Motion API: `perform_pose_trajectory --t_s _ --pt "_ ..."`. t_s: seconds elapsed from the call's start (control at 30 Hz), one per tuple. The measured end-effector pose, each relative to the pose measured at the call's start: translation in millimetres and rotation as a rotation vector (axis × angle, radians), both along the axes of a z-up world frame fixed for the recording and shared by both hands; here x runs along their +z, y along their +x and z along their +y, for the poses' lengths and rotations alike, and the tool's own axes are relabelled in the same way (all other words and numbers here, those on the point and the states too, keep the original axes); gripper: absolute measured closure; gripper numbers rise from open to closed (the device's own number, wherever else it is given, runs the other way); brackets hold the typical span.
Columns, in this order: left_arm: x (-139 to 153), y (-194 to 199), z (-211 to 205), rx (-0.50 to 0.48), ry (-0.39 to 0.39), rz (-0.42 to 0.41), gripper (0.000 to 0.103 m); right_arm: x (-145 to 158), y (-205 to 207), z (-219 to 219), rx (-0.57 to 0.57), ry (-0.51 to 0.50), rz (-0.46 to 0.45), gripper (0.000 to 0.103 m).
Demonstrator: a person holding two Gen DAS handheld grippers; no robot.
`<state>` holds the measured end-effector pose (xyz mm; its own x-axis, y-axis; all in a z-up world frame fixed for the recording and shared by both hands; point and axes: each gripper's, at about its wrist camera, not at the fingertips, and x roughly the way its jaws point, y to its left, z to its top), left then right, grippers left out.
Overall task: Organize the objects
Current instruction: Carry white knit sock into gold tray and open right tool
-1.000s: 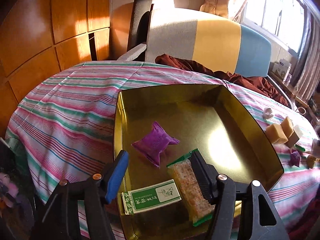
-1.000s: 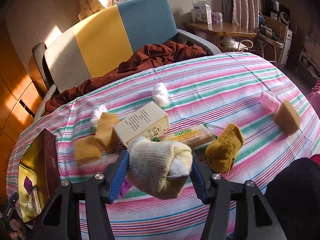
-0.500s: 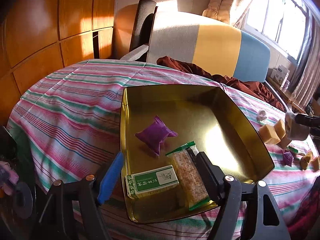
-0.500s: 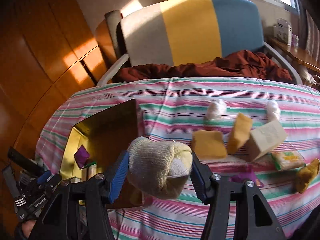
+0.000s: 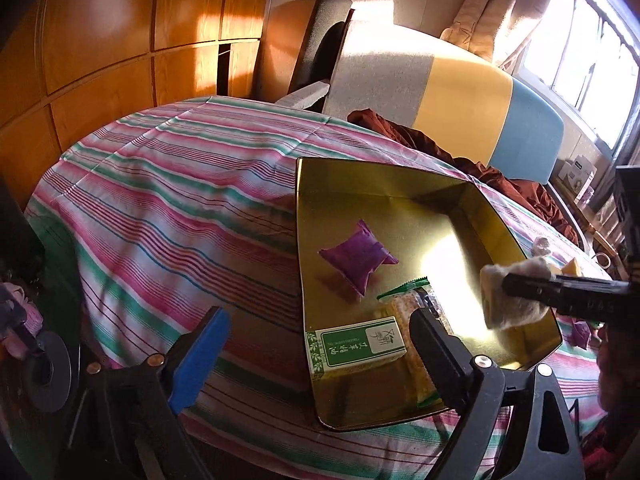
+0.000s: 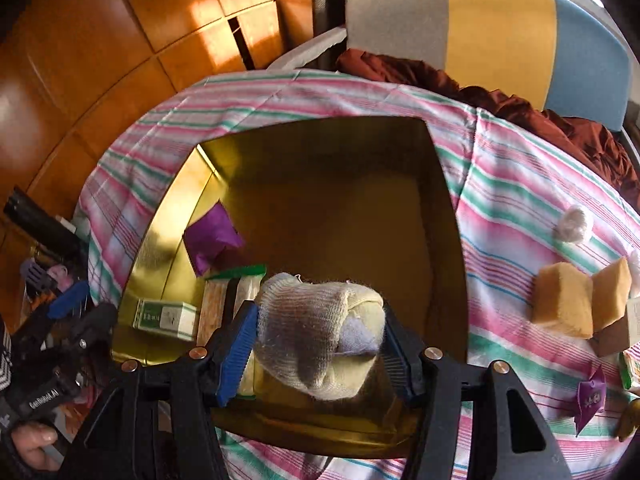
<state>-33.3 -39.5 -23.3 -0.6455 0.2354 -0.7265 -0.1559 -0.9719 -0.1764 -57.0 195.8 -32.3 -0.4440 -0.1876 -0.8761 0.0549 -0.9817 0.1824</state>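
Note:
A gold tin (image 5: 299, 248) lies on the striped tablecloth (image 5: 180, 208). It holds a purple packet (image 5: 358, 258), a cracker packet (image 5: 404, 308) and a green box (image 5: 356, 344). My left gripper (image 5: 320, 356) hovers over the tin's near left corner, its jaws opening. The green box lies below the gap, untouched. My right gripper (image 6: 318, 332) is shut on a rolled cream sock (image 6: 312, 320), held above the tin (image 6: 444, 200) near its front. In the left wrist view the sock (image 5: 508, 300) appears at the tin's right rim.
Right of the tin lie two yellow sponges (image 6: 562, 304), a cotton ball (image 6: 574, 220) and another purple packet (image 6: 590, 398). A grey, yellow and blue chair (image 5: 460, 92) with maroon cloth (image 6: 560, 120) stands behind the table. Wooden panels (image 5: 120, 40) line the left wall.
The left jaws have spread wider and that gripper has drawn back to the left of the cracker packet. The right gripper has swung left with the sock, from over the cloth to above the tin.

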Motion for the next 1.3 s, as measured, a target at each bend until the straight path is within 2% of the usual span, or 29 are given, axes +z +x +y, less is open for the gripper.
perform_pose_trajectory --t_s 0.1,0.17,0.23,0.43,0.87,1.07,1.3 --pt "-1.6 -1.6 -2.5 0.009 0.01 -0.006 0.01 -10.4 5.4 -5.5 0.025 -0.003 -0.035 0.042" --pt "-2.3 -2.3 -2.3 0.01 0.016 -0.013 0.007 -12.0 9.9 -8.0 0.04 -0.007 -0.036 0.037" --pt "-1.5 -2.6 -0.9 0.008 0.012 -0.011 0.002 -11.2 14.8 -10.3 0.048 0.011 -0.023 0.016" --pt "3.1 0.8 4.5 0.007 -0.014 0.01 0.0 -5.3 24.9 -14.9 0.052 0.068 0.016 0.016" --pt "17.6 9.8 18.6 -0.025 -0.072 0.06 0.0 26.8 42.8 13.3 -0.047 0.08 0.135 0.015" --pt "23.6 14.9 30.4 -0.057 -0.098 0.078 0.0 34.2 52.3 46.0 -0.133 0.085 0.161 0.015" --pt "29.5 15.5 45.8 -0.096 -0.123 0.098 0.0 40.8 67.9 115.0 -0.295 0.127 0.175 0.015"
